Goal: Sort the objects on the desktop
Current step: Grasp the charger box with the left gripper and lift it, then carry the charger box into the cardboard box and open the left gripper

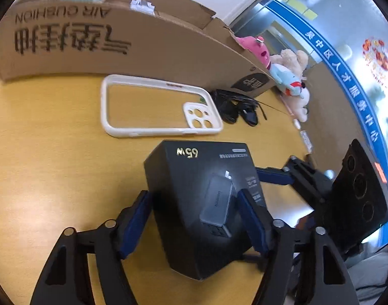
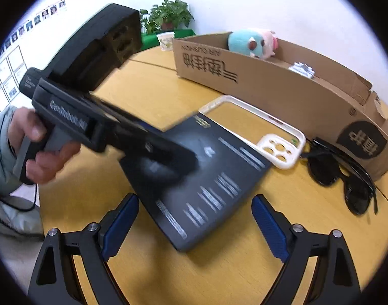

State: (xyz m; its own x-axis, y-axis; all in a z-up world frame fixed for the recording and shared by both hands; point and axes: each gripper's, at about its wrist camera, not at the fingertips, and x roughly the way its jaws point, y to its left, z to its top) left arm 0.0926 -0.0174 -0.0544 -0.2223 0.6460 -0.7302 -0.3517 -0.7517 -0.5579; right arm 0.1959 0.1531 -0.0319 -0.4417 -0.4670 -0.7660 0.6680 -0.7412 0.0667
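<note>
The black charger box (image 1: 201,203) sits between the blue pads of the left gripper (image 1: 194,218), tilted, with one corner down toward the table (image 1: 54,152); the jaws are closed onto its two sides, which looks like a grip meant to lift it clear and carry it to the cardboard box (image 1: 143,50) behind. In the right wrist view the same charger box (image 2: 206,190) appears raised at an angle above the wood, the left gripper's black body crossing over it and the person's hand (image 2: 39,147) wrapped round the handle. The right gripper (image 2: 194,226) hangs just short of the box's near edge with its jaws wide and nothing between them, probably waiting for its own item. Beyond the charger box lies a white phone case (image 1: 153,106), flat and open side up, and just beside that a pair of black sunglasses (image 2: 341,170) folded against the foot of the cardboard box. That box holds a light blue plush toy (image 2: 247,42) at one end and a small white object further along; more plush toys (image 1: 290,76) rest past its far corner. The table is pale yellow wood, smooth and rounded at its edge. Around it are a white wall with rows of small photographs, a potted plant (image 2: 166,15), and a glass partition with a blue band of Chinese lettering.
</note>
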